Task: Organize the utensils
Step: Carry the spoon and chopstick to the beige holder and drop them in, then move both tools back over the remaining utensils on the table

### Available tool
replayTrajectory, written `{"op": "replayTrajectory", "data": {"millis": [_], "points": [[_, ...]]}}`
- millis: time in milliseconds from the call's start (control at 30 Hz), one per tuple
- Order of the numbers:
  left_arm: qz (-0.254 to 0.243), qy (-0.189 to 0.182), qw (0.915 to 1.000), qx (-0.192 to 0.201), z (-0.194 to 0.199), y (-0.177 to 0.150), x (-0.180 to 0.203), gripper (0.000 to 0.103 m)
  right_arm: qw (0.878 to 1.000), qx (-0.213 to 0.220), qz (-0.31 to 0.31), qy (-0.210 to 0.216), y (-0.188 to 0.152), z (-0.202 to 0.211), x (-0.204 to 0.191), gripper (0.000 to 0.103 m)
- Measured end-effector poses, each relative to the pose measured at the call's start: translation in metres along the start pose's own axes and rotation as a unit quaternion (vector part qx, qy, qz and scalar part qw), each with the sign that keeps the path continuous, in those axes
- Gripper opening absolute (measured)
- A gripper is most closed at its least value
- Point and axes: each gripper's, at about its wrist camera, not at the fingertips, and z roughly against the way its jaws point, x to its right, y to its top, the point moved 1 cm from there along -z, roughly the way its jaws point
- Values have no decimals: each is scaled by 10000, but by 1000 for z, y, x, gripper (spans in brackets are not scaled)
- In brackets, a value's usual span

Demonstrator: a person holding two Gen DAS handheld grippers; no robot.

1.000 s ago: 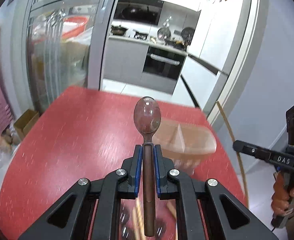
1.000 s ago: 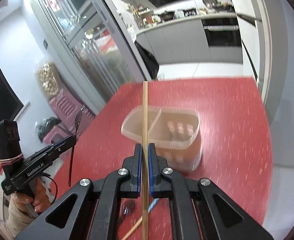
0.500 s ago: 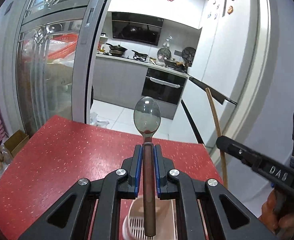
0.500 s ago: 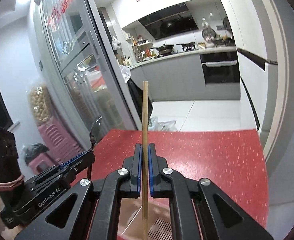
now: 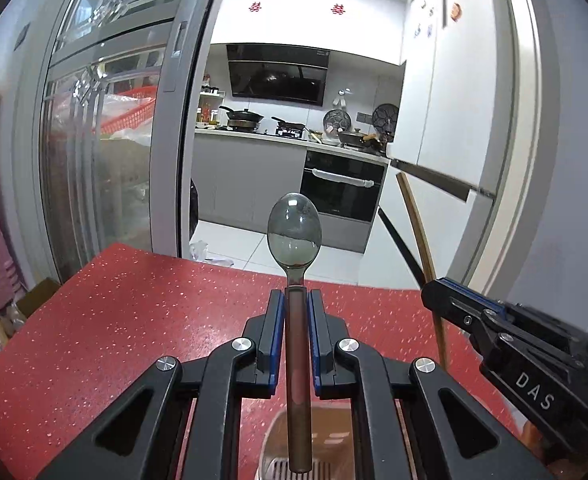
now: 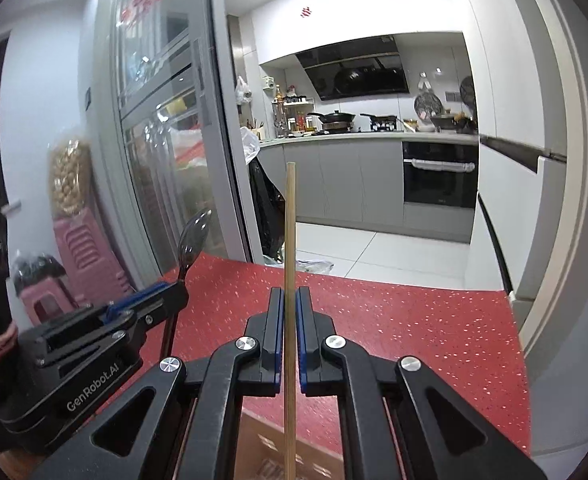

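Red speckled table [image 5: 142,320]; plastic utensil box [image 5: 325,436]

A home kitchen — a range hood [image 5: 278,74] over 2 pans [image 5: 241,114] at upper centre, a built-in oven [image 5: 341,184] below, fridge magnets [image 5: 455,10] upper right, a red table [image 5: 114,320] in front.

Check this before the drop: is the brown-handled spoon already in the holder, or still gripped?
Still gripped. The brown-handled metal spoon sits clamped between the left gripper's blue-padded fingers, bowl up, above the slotted plastic holder.
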Motion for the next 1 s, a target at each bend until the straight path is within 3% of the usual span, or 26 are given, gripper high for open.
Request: {"op": "replayTrajectory", "data": {"millis": [433, 800, 867, 900, 933, 1000], "points": [[-496, 167, 9977, -440, 13, -36, 10, 37, 9982, -365, 478, 23, -42, 15, -23, 6], [-399, 208, 9976, -531, 27, -34, 4, 37, 9964, -815, 195, 101, -36, 8, -16, 8], [-398, 233, 9975, -533, 31, -33, 4, 37, 9962, -856, 126, 89, -35, 9, -13, 22], [-397, 254, 9974, -540, 34, -33, 3, 37, 9963, -855, 66, 81, -33, 12, -11, 41], [-390, 280, 9973, -563, 37, -32, 2, 37, 9965, -836, 8, 75, -33, 15, -10, 52], [-340, 296, 9969, -652, 43, -33, 0, 37, 9971, -742, -130, 92, -29, 26, -7, 53]]}}
